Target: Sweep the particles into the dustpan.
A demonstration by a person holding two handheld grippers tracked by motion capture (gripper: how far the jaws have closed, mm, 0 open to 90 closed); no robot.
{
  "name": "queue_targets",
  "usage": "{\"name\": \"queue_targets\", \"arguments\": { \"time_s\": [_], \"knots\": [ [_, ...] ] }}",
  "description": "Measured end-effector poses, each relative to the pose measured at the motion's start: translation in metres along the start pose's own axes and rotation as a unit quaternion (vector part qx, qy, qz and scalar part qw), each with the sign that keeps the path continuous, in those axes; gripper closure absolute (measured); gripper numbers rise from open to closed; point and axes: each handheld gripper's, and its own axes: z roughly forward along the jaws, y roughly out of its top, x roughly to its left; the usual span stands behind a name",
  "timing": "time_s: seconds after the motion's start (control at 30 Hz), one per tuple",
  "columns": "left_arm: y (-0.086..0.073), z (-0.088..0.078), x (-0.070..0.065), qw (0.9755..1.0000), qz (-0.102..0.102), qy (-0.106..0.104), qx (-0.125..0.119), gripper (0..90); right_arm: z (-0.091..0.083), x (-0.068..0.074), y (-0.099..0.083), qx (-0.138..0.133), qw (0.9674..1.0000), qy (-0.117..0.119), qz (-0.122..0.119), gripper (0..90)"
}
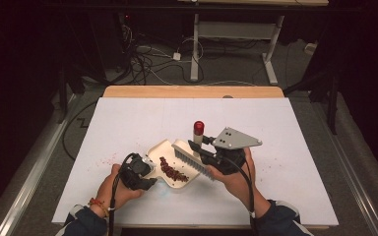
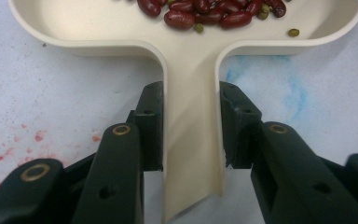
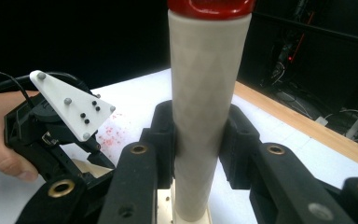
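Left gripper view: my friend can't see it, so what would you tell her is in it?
The left gripper clamps its two black fingers on the handle of a cream dustpan. In the pan lie dark red beans and a few small green ones, on a white table with red specks.

On the white table point(image 1: 128, 118) there was one cream dustpan point(image 1: 158, 149) and one brush point(image 1: 193, 158) with a single red-capped handle point(image 1: 198, 130). Two grippers were at work, a left gripper point(image 1: 150, 173) and a right gripper point(image 1: 197, 147), one in each of the person's two hands. The red beans point(image 2: 200, 13) in the dustpan lay heaped, too many to count; at least three small green beans point(image 2: 293, 32) showed among them.
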Motion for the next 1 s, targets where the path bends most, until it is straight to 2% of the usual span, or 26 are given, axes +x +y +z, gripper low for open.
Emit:
{"name": "queue_targets", "arguments": {
  "time_s": [0.33,0.7,0.9,1.0],
  "knots": [
    [0.000,0.000,0.000,1.0000,0.000,0.001,-0.002,63.8,-0.017,-0.013,-0.003,0.004,0.9999,-0.015,0.001,70.0],
    [-0.001,0.000,0.001,1.0000,0.000,0.001,-0.006,63.7,-0.039,-0.033,-0.011,0.006,0.9996,-0.026,0.002,70.0],
    [-0.001,0.000,0.003,1.0000,-0.005,-0.001,-0.009,63.7,-0.057,-0.046,-0.018,0.010,0.9993,-0.036,0.008,70.0],
    [-0.002,0.001,0.004,0.9999,-0.005,-0.002,-0.009,63.7,-0.067,-0.053,-0.026,0.011,0.9994,-0.033,0.007,70.0]
  ]
}}
